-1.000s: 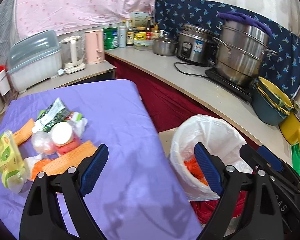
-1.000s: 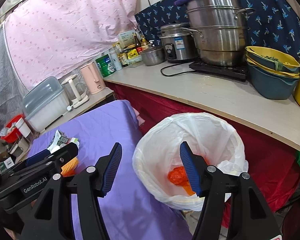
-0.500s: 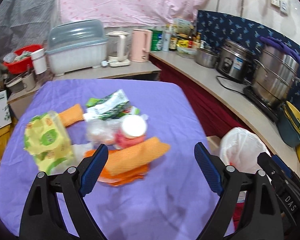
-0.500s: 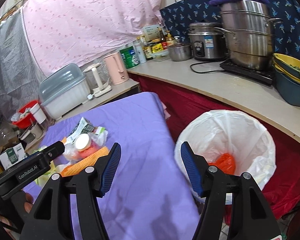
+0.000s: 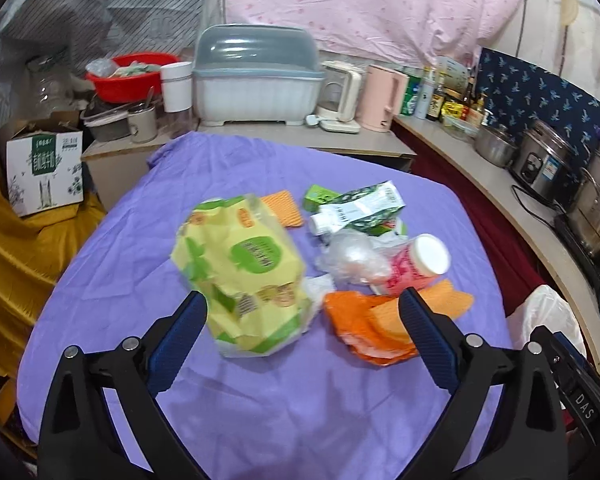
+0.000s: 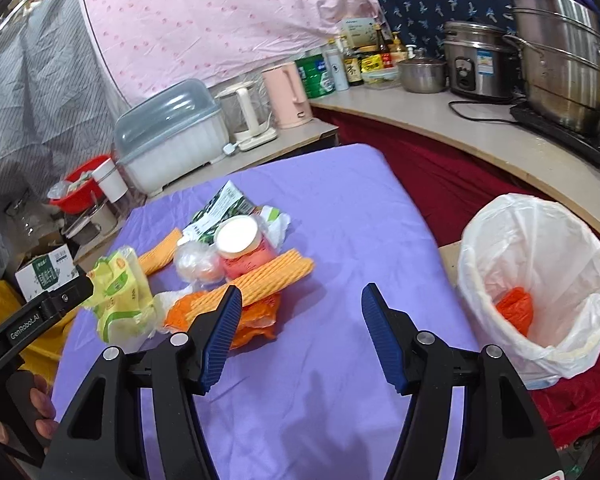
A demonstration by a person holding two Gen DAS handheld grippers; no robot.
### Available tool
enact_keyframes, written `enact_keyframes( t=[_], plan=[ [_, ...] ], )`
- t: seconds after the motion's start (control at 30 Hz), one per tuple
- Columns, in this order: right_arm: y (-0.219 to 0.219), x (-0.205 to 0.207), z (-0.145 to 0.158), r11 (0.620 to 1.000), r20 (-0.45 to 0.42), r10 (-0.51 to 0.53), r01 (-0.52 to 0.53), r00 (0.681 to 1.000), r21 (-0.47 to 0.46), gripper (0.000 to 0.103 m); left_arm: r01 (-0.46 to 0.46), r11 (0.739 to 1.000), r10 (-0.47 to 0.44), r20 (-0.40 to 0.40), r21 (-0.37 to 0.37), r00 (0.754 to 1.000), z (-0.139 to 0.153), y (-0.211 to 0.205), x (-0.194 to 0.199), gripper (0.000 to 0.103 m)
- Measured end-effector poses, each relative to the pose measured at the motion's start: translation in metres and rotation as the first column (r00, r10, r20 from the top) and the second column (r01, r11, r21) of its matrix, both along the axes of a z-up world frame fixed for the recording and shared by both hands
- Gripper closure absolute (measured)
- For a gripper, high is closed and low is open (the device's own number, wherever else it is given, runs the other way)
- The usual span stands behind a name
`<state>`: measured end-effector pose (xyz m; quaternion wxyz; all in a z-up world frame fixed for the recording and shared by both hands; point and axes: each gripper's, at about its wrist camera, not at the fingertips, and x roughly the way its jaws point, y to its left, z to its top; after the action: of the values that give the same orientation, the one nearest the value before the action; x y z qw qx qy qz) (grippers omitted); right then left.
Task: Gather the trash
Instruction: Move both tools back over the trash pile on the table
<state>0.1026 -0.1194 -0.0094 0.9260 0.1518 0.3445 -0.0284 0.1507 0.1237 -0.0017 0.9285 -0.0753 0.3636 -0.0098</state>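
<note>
A trash pile lies on the purple tablecloth (image 5: 300, 420): a yellow-green wrapper (image 5: 240, 264), a pink bottle with a white cap (image 5: 412, 264), orange corrugated pieces (image 5: 444, 300), an orange bag (image 5: 356, 328), crumpled clear plastic (image 5: 348, 256) and a green-white carton (image 5: 360, 204). My left gripper (image 5: 304, 304) hovers at the pile, its jaws opening. The wrapper's near end sits between them, untouched by the pads. My right gripper (image 6: 296, 320) stands open over bare cloth, just right of the pile (image 6: 268, 276). The white-lined bin (image 6: 480, 256) stands off the table's right edge with orange trash (image 6: 516, 312) inside.
A curved counter (image 6: 480, 140) behind carries a rice cooker (image 6: 476, 64), stacked steel pots (image 6: 560, 52), bottles and a pink kettle (image 6: 288, 96). A lidded dish box (image 5: 256, 76), red basin (image 5: 128, 76) and cardboard box (image 5: 44, 168) stand beyond the table's far left. A hand holds the left gripper's handle.
Both views have swung left, from over the bin to the trash pile on the table. The left jaws have spread a little wider; the right jaws look the same.
</note>
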Motion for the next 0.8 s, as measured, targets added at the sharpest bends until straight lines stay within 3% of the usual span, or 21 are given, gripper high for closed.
enact_keyframes(
  t=[0.27,0.8],
  plan=[
    [0.027,0.021,-0.018,0.999,-0.046,0.04,-0.039,0.998,0.022,0.042,-0.016,1.0,0.015,-0.06,-0.017,0.998,-0.025,0.027,0.001,0.009],
    [0.065,0.071,-0.055,0.991,-0.137,0.112,-0.1,0.984,0.092,0.043,0.019,0.999,-0.023,-0.135,-0.027,0.991,-0.067,0.039,0.029,0.01]
  ],
)
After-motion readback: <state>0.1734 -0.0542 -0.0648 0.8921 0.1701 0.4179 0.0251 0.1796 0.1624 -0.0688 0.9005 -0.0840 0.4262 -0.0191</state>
